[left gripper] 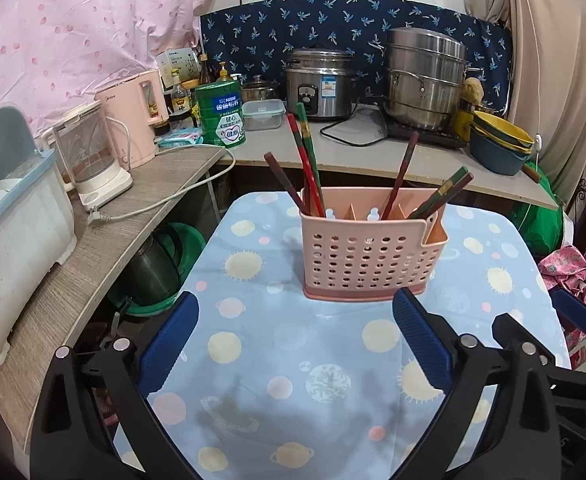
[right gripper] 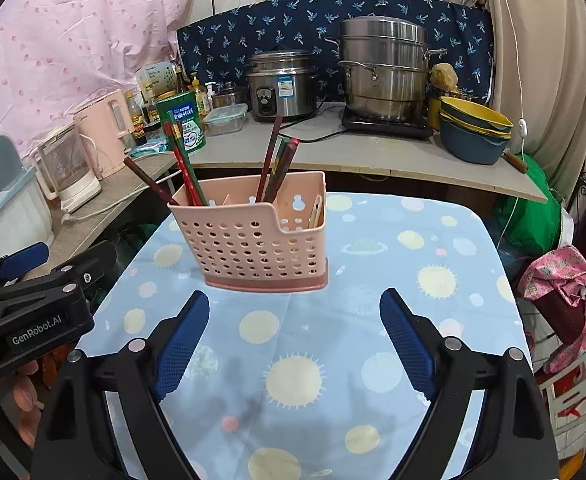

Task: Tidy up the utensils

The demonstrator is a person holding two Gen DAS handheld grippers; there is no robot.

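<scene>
A pink perforated utensil holder (left gripper: 367, 252) (right gripper: 255, 236) stands on a small table under a blue planet-print cloth (left gripper: 293, 360) (right gripper: 373, 240). Several red, green and dark chopsticks (left gripper: 307, 160) (right gripper: 273, 160) lean in its compartments. My left gripper (left gripper: 295, 344) is open just short of the holder, nothing between its blue pads. My right gripper (right gripper: 293, 344) is also open and empty, with the holder ahead and slightly left. In the right wrist view the left gripper's black body (right gripper: 33, 308) shows at the left edge, a hand under it.
A counter behind holds a rice cooker (left gripper: 319, 82), a steel steamer pot (left gripper: 425, 76), stacked bowls (left gripper: 497, 140), a green tin (left gripper: 221, 114), a pink kettle (left gripper: 137, 116) and a clear kettle (left gripper: 89, 156). A white dish rack (left gripper: 13, 232) sits left. Pink fabric (right gripper: 561, 300) hangs right.
</scene>
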